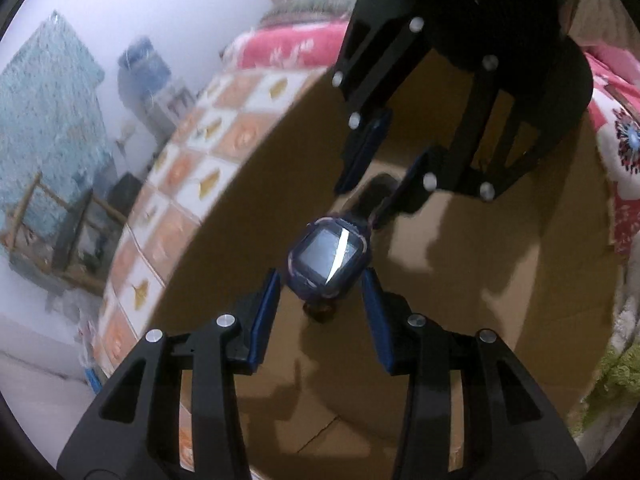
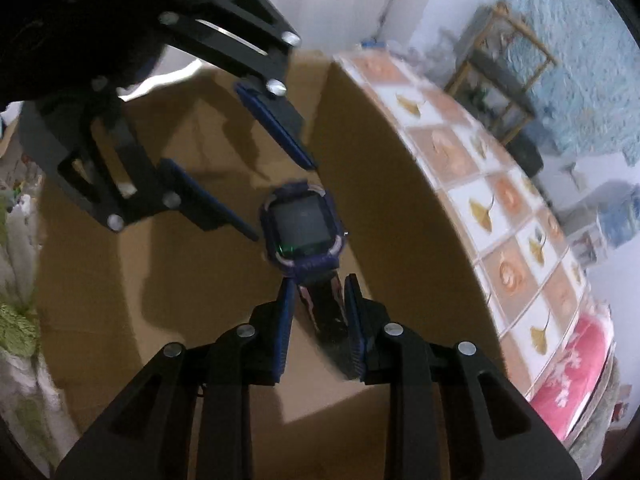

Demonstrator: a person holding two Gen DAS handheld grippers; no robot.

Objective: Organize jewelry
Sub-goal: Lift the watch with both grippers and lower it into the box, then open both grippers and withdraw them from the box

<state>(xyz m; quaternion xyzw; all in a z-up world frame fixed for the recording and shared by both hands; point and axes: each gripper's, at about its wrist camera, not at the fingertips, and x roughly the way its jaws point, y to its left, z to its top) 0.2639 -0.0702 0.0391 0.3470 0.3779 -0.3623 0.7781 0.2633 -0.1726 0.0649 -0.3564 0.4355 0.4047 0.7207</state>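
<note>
A dark blue smartwatch (image 1: 327, 258) (image 2: 303, 227) with a square screen hangs over brown cardboard (image 1: 460, 280). My right gripper (image 2: 318, 312) is shut on the watch strap (image 2: 324, 312), with the face sticking out beyond its tips. In the left wrist view that gripper (image 1: 376, 196) comes down from the top and holds the strap's far end. My left gripper (image 1: 320, 300) stands open. The watch face sits right at its blue fingertips (image 1: 269, 300) and I see no pad pressing on it. From the right wrist view, the left gripper (image 2: 286, 202) reaches in from the upper left.
The cardboard looks like an open box with a tall wall (image 2: 380, 200). Beside it lies a checked cloth with leaf prints (image 1: 180, 184) (image 2: 500, 208). A pink blanket (image 1: 288, 46) lies behind it, and a green fluffy item (image 2: 16, 328) is at the edge. A wire shelf (image 2: 508, 92) stands by blue curtains.
</note>
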